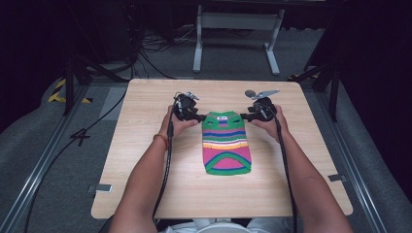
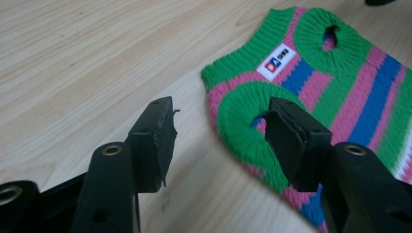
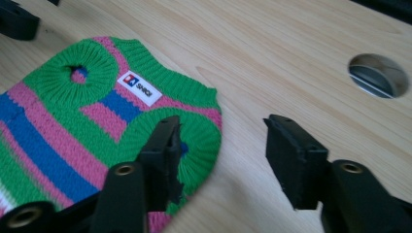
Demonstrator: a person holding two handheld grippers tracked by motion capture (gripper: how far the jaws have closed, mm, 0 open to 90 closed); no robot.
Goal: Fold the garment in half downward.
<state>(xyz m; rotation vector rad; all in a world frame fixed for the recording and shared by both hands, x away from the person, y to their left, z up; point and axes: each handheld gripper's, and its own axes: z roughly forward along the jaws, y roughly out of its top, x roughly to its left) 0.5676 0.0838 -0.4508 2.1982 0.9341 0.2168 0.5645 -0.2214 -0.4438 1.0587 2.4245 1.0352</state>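
Note:
A small knitted striped sweater (image 1: 226, 143), green, pink and blue with a white label, lies flat in the middle of the wooden table (image 1: 145, 160). My left gripper (image 1: 200, 118) rests at the sweater's upper left corner, open, its jaws straddling the green armhole cuff (image 2: 243, 114). On the other side my right gripper (image 1: 244, 117) is at the upper right corner, also open, one jaw over the green cuff (image 3: 194, 138) and the other over bare wood. The white label (image 2: 277, 61) sits near the collar (image 3: 133, 53).
A round cable hole (image 3: 378, 75) is cut in the table near the far right of the sweater. Behind the table stands a grey metal frame (image 1: 238, 29) on the carpet. Cables trail from both grippers toward the table's near edge.

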